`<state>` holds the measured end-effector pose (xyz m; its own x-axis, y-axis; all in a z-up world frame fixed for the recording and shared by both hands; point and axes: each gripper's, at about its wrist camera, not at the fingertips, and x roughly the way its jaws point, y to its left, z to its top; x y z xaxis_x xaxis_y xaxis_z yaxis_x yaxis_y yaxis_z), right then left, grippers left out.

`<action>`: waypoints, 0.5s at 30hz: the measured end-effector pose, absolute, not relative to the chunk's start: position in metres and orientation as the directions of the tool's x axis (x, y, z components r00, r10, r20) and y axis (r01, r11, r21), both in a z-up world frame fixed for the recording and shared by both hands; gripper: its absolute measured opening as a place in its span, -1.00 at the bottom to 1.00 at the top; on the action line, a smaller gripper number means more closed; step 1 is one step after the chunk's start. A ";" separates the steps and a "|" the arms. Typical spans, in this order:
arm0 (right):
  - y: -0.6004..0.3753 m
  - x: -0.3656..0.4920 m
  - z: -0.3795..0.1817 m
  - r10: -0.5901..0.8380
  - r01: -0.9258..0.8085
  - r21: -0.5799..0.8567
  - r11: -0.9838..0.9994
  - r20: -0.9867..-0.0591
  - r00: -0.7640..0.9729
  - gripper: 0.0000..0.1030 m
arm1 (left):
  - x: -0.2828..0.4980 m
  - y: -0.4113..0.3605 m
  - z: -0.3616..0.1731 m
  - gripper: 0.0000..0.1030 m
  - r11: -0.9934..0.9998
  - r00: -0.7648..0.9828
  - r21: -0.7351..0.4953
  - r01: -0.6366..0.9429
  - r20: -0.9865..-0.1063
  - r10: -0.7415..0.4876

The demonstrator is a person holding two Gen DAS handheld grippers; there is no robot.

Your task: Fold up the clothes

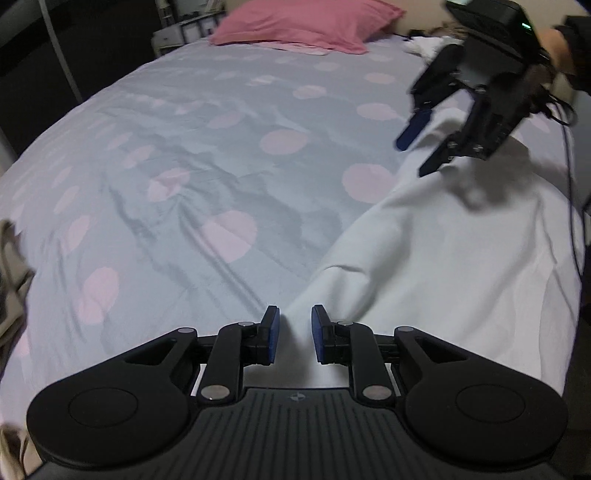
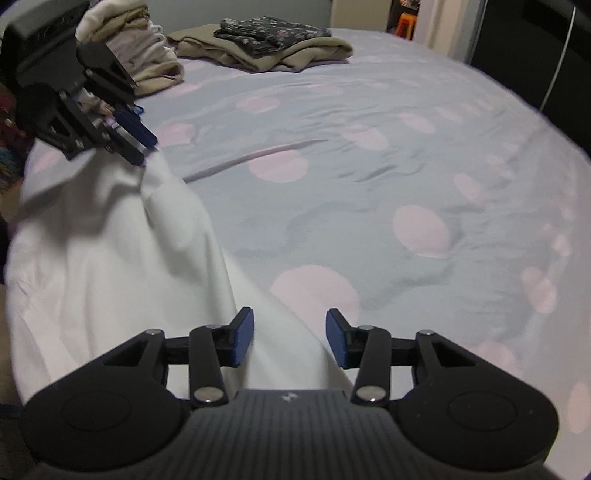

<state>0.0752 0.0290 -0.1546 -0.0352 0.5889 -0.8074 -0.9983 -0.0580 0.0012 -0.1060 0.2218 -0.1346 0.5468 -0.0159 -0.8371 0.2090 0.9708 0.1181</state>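
While both claws gape, white cloth (image 1: pixel 443 258) skirts open bedspread (image 1: pixel 184 166).

The white cloth (image 1: pixel 443 258) is running under the left hand-held gripper (image 1: pixel 294 334), so its near edge is hiding. Ahead and to the right, the right hand-held gripper (image 1: pixel 417 147) is blurring, as is the hand (image 1: pixel 556 51) the frame edge is cutting. Left, beige fabric (image 1: pixel 11 266) is getting cropped.

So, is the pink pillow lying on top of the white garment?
No, the pink pillow lies far beyond the white garment.
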 end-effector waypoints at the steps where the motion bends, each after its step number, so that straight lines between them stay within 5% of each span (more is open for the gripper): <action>1: 0.031 0.076 -0.155 0.580 -0.998 0.024 -0.062 -0.813 -0.056 -0.15 | -0.103 0.222 -0.136 -0.67 0.970 0.538 0.115 0.214 -0.843 -0.019; 2: 0.033 0.077 -0.156 0.568 -0.997 0.044 -0.062 -0.820 -0.072 -0.25 | -0.100 0.223 -0.138 -0.67 0.969 0.526 0.109 0.219 -0.850 -0.023; 4: 0.039 0.078 -0.161 0.537 -0.995 0.078 -0.057 -0.838 -0.097 -0.82 | -0.094 0.226 -0.145 -0.69 0.972 0.471 0.076 0.223 -0.881 -0.039; 6: 0.036 0.085 -0.160 0.544 -0.991 0.132 -0.013 -0.831 -0.118 -0.88 | -0.092 0.229 -0.149 -0.99 0.977 0.435 0.044 0.211 -0.899 -0.053; 15: 0.006 0.123 -0.150 0.638 -0.902 0.349 0.255 -0.761 -0.114 -1.00 | -0.114 0.271 -0.136 -1.00 0.992 0.468 -0.123 -0.001 -0.877 -0.108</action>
<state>0.1226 0.0058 -0.1496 -0.1142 0.6381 -0.7615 -0.9017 0.2552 0.3491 -0.1138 0.2707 -0.1364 0.4679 -0.1082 -0.8771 -0.0006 0.9924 -0.1227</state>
